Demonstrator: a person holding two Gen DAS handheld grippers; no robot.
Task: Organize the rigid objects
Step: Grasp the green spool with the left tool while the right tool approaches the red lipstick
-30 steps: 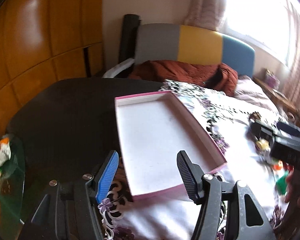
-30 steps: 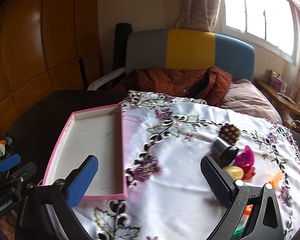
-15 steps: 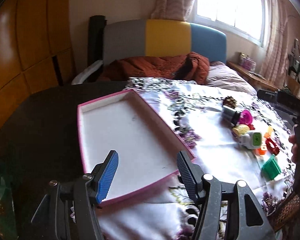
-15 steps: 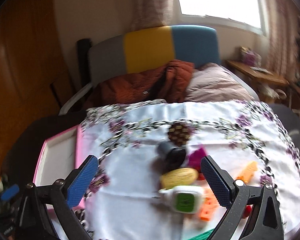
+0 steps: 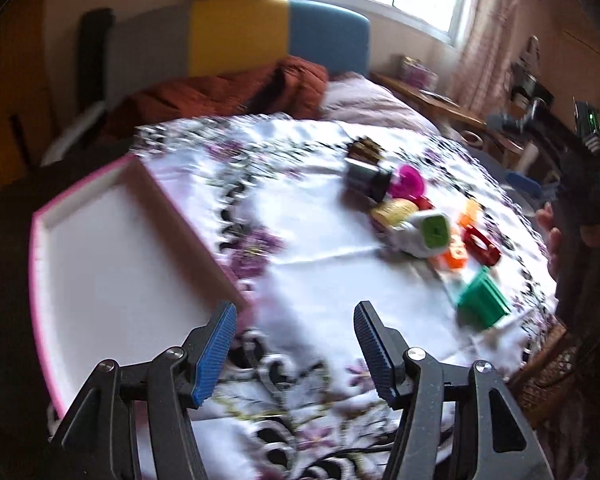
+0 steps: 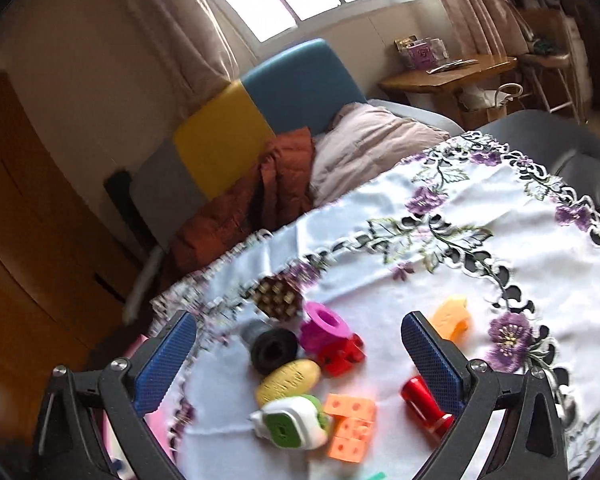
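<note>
Tablecloth (image 6: 480,288) of white fabric with purple embroidered flowers covers the table, and on it we see a small heap of rigid toys. In the right wrist view our right gripper (image 6: 300,356) hangs above this heap with its blue-padded jaws spread wide and nothing between the pads. Under it lie a black and grey cylinder (image 6: 270,346), a magenta plastic ring (image 6: 325,326), a red plastic block (image 6: 342,354), a yellow oval piece (image 6: 288,380), a white tape measure with green face (image 6: 290,420) and an orange holed brick (image 6: 350,420), all close together and some touching. A brown checkered ball (image 6: 278,298) sits just behind them, and an orange curved piece (image 6: 450,316) lies a little apart to the right. In the left wrist view, which is blurred, our left gripper (image 5: 292,350) is also released, empty, over the cloth near the corner of the shallow white tray with pink rim (image 5: 112,256). The tray holds nothing. A green ribbed block (image 5: 482,300), probably plastic, lies nearest to the table edge.
</note>
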